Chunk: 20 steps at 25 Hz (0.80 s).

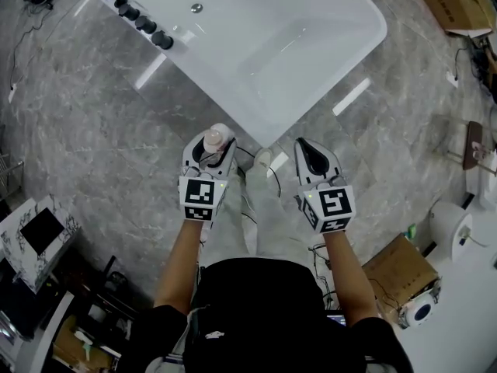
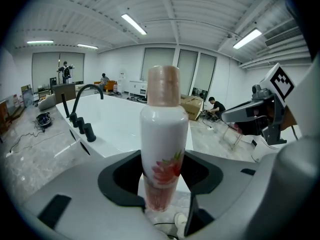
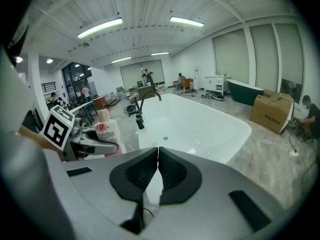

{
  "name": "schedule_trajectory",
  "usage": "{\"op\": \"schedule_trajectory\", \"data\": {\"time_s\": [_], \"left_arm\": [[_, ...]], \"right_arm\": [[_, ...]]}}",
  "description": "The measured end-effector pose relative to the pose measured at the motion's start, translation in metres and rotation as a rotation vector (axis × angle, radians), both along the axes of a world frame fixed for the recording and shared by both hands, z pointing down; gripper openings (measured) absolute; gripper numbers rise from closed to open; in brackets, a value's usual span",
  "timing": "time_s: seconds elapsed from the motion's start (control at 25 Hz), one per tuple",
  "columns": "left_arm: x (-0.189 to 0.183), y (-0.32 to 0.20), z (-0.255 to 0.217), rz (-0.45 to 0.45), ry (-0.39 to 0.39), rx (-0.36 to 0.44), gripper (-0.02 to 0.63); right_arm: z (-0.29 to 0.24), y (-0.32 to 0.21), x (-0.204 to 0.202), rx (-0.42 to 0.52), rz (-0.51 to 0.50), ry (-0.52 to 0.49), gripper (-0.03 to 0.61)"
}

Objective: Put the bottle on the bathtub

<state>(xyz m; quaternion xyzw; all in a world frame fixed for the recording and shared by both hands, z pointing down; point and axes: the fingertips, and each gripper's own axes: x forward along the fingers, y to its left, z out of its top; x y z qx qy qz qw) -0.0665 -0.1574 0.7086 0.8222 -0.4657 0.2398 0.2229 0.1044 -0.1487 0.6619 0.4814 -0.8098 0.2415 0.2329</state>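
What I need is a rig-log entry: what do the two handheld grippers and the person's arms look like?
The left gripper and the right gripper have rounded, light grey shells with black-lined jaws. The left one's cube and the right one's cube are white with black square markers. The person wears a black short-sleeved top; the forearms are uncovered.

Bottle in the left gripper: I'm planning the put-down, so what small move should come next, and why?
Probably carry it forward toward the near rim of the bathtub. The left gripper has its jaws shut on the upright bottle, but in the head view it hangs over the floor, short of the bathtub's edge. The right gripper is shut and empty.
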Motion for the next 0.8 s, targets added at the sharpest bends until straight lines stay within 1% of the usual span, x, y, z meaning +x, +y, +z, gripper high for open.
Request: {"op": "schedule_trajectory", "data": {"time_s": [0.24,0.4,0.6,0.8], "left_arm": [[0.003,-0.018,0.031,-0.002,0.002,-0.008,0.236],[0.001,-0.032,0.047,-0.006,-0.004,-0.004,0.236],[0.001,-0.05,0.06,-0.012,-0.01,0.01,0.236],[0.001,-0.069,0.067,-0.011,-0.015,0.029,0.236]], "right_arm": [[0.029,0.005,-0.007,-0.041,-0.038,0.004,0.025],[0.047,0.001,-0.013,-0.062,-0.039,-0.005,0.025],[0.06,-0.003,-0.017,-0.076,-0.035,-0.021,0.025],[0.07,-0.004,-0.015,-0.088,-0.052,-0.012,0.025]]}}
